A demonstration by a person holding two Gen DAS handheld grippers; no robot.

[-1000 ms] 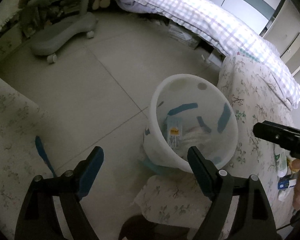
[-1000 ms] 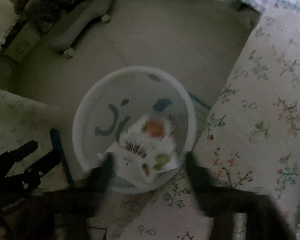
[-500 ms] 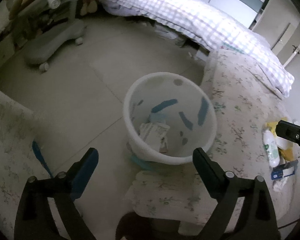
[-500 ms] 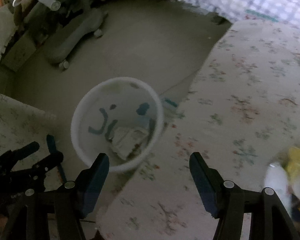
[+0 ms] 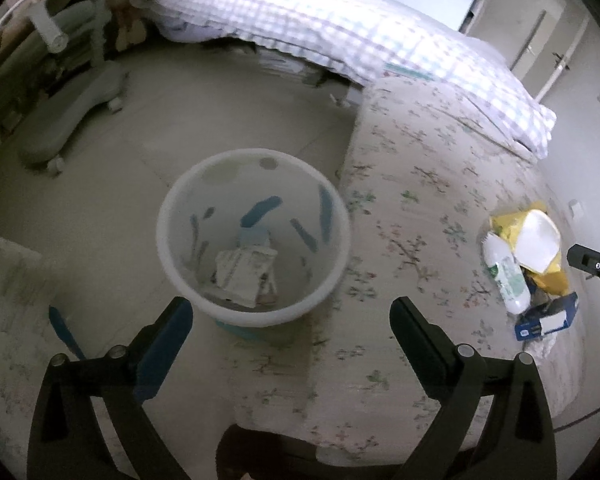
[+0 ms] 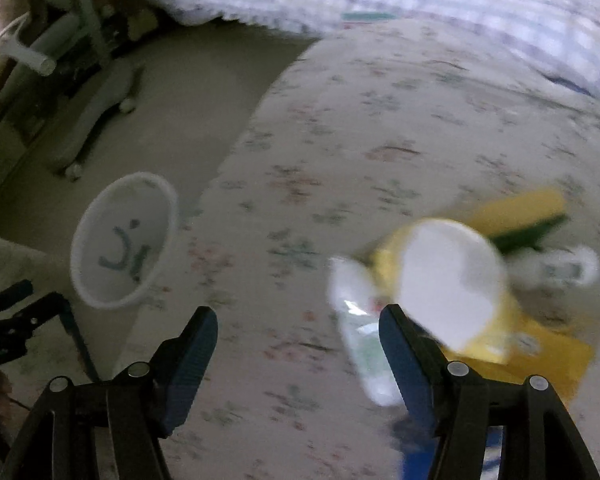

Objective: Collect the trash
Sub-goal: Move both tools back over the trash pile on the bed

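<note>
The left gripper has its dark, blue-padded fingers spread wide with nothing between them. Just beyond the fingertips, at about 11 o'clock, stands the round white plastic waste bin with blue marks on the pale tiled floor; crumpled printed wrappers lie at its bottom. At 3 o'clock, well apart from these fingers, a heap of trash rests on the floral-patterned cover: a clear plastic bottle with a green label, a yellow bag with a white round piece on it and a small blue carton.

The right gripper is likewise spread and empty above the floral cover. The picture is blurred, but the bottle lies just beside the right-hand finger, at about 1 o'clock, with the yellow bag touching it beyond. The bin sits far off at 10 o'clock.

A bed with a checked quilt fills 12 o'clock.
</note>
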